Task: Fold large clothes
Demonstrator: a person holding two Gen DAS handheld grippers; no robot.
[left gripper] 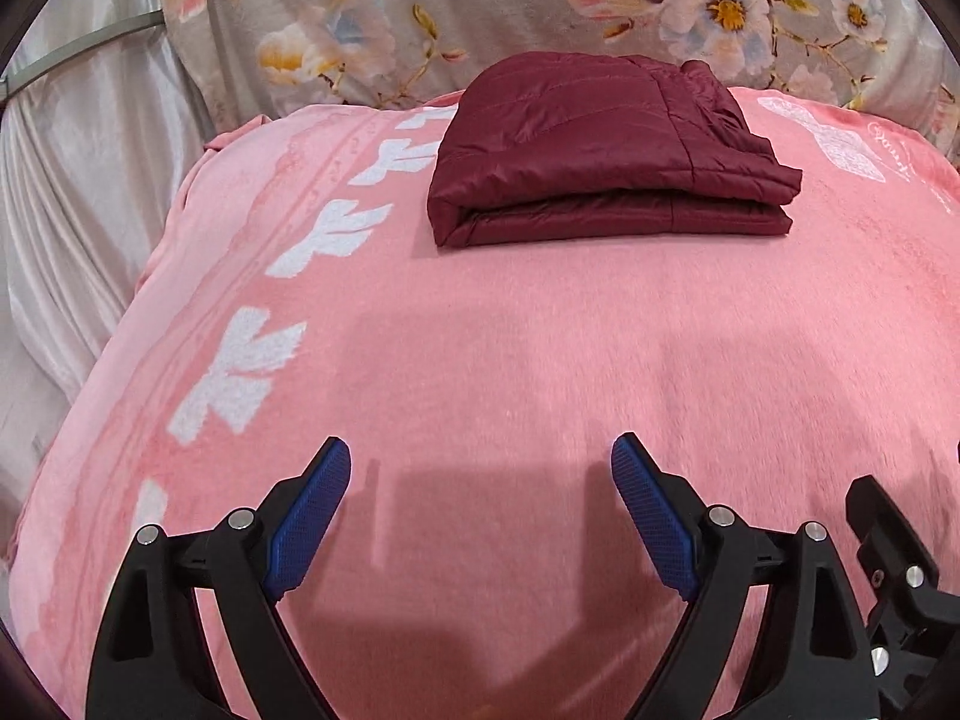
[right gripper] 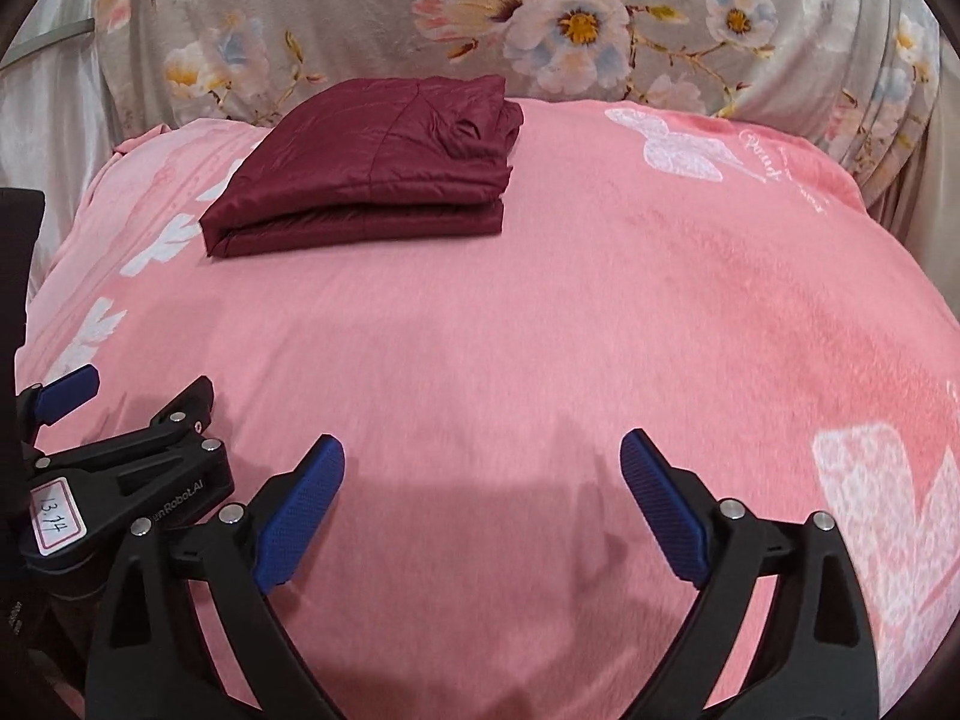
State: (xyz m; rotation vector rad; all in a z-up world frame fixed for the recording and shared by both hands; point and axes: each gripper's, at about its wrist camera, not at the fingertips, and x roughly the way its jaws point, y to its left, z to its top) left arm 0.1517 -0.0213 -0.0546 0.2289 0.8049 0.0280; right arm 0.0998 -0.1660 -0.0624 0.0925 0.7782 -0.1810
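Both hand-held grippers, left (left gripper: 480,447) & right (right gripper: 483,441), wide, empty, folded maroon jacket (left gripper: 606,156) well ahead, apart.

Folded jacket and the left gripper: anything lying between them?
Nothing but bare pink blanket between the left gripper and the folded maroon jacket. Both wrist views show it.

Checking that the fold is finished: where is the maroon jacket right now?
The folded maroon jacket lies on the pink blanket near its far edge, just before the floral cloth. It is centred in the left wrist view and upper left in the right wrist view.
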